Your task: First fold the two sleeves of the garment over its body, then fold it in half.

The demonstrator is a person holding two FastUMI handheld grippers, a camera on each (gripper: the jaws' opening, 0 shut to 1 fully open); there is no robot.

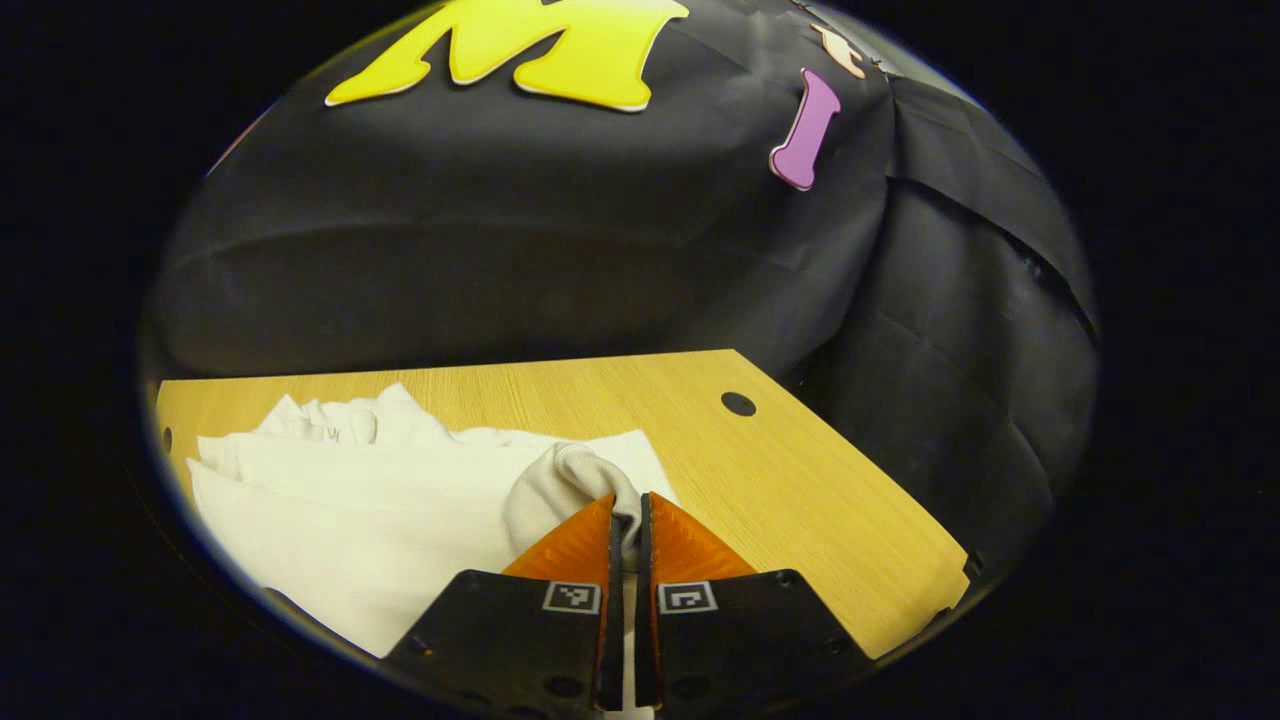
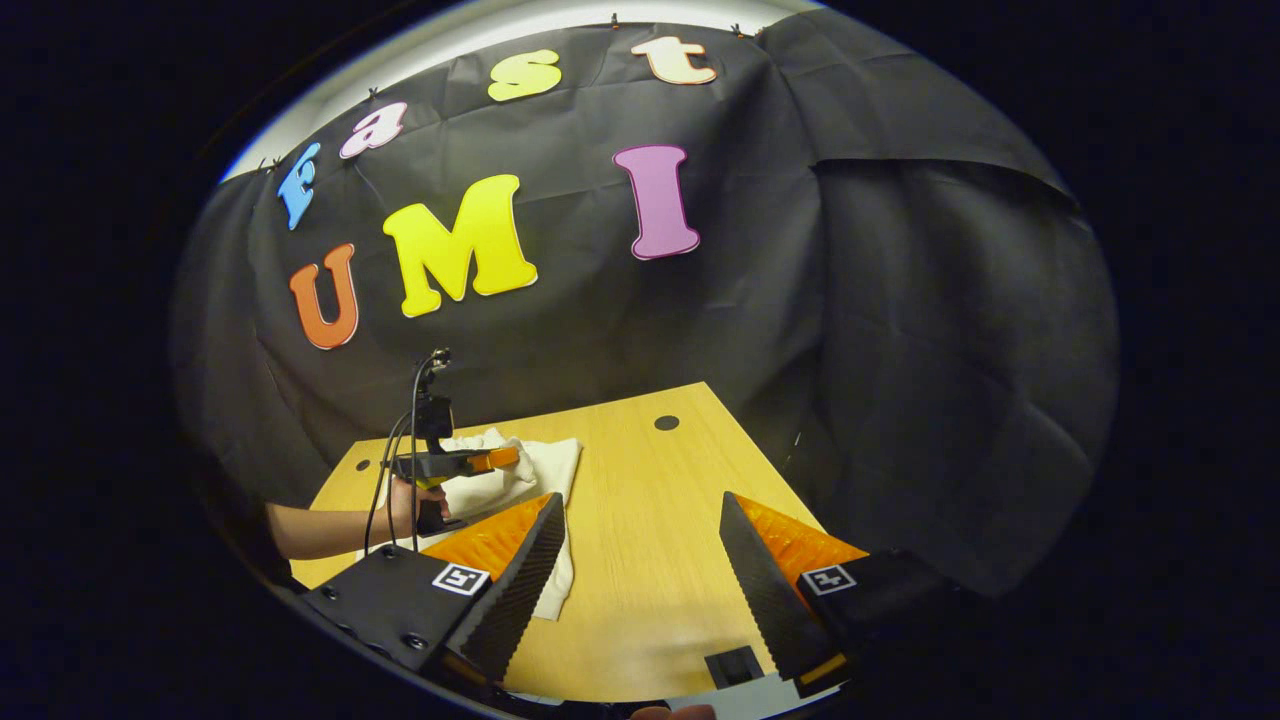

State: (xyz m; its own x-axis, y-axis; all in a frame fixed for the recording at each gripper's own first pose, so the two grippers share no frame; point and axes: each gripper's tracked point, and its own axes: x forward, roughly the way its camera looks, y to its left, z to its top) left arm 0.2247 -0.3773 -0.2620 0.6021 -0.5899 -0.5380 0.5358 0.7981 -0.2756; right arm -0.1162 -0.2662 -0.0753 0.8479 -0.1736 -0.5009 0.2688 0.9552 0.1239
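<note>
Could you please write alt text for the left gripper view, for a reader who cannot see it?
The left gripper is shut on a cuff-like fold of the white garment, which lies rumpled on a wooden table. Behind the table hangs the booth's black cloth wall.

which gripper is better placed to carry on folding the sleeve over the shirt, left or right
Left. The left gripper is already shut on the sleeve cuff over the white garment. The right gripper hangs open above bare table, holding nothing.

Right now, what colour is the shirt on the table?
The shirt is white or cream, plain with no pattern. It shows best in the left gripper view.
</note>
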